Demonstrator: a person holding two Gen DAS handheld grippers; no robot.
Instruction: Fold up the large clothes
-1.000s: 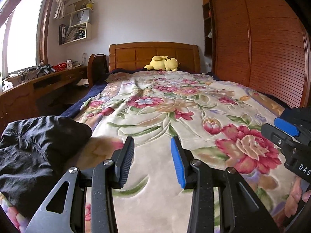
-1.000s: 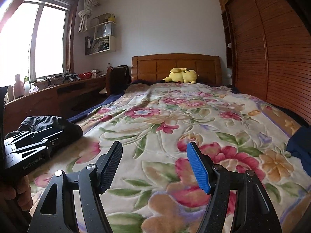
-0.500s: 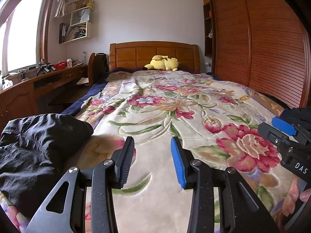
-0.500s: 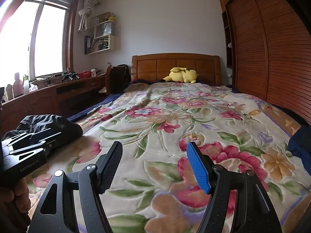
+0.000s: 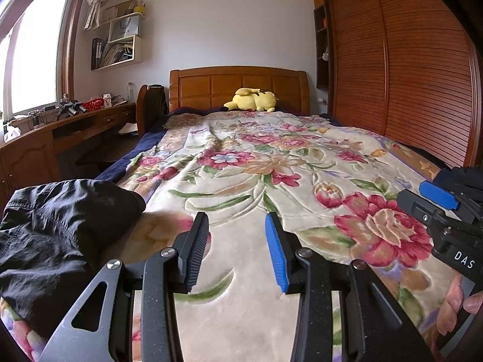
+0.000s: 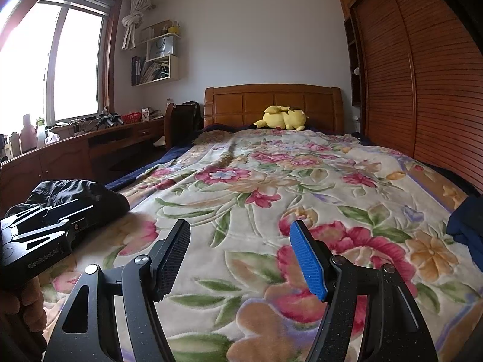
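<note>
Both grippers wide and empty over the floral blanket (image 5: 241, 181) — black garment bunched at its left edge.

Left wrist view: left gripper (image 5: 237, 249) gapes beside the black garment (image 5: 60, 226); the right one reads "DAS". Right wrist view: right gripper (image 6: 240, 258) gapes — "GenRobot.AI" shows. Rumpled, perhaps awaiting spreading.

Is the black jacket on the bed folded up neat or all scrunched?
Scrunched. The black garment lies in a rumpled, creased heap on the floral blanket; whether it is a jacket, cannot tell.
</note>
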